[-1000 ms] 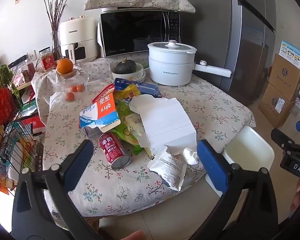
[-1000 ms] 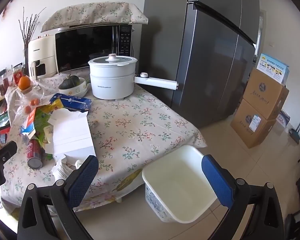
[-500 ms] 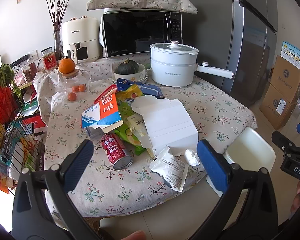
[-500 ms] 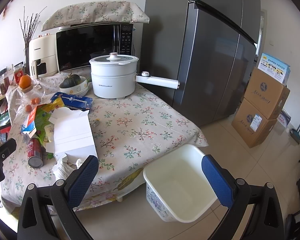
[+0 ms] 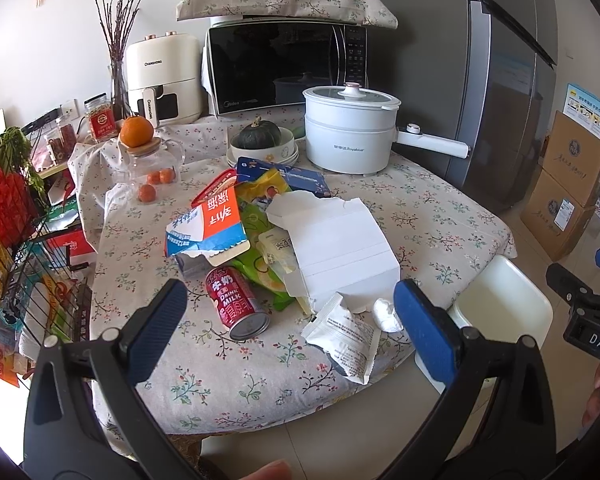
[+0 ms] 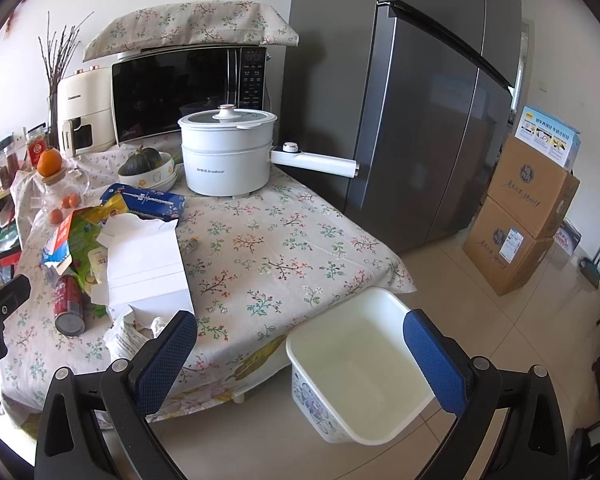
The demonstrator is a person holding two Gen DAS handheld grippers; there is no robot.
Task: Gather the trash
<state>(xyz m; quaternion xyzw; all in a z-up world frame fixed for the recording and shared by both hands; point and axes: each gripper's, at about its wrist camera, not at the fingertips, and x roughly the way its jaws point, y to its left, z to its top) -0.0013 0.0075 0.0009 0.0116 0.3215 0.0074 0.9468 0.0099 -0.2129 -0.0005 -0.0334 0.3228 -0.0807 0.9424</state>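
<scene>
Kitchen: floral-cloth table (image 5: 228, 376) fills your view, with a black microwave (image 5: 286, 68) and a white lidded electric pot (image 5: 350, 132) at the back.
Far left: a red milk can (image 5: 236, 304) lies on its side near the table's front edge, partly under a torn blue-and-orange carton (image 5: 208, 228).
Centre: a green snack wrapper (image 5: 260, 268) sits wedged between that carton and a torn white cardboard box (image 5: 340, 248).
Front edge: a white foil sachet (image 5: 346, 336) and a crumpled white tissue (image 5: 386, 316) rest just before the box.
Your left gripper (image 5: 290, 312): blue pads spread wide, holding nothing, hovering short of the trash pile.
Floor, right: a white plastic bin (image 6: 356, 364) stands beside the table's corner, nothing visible inside.
Your right gripper (image 6: 300, 350): fingers spread apart, empty, framing the bin.
</scene>
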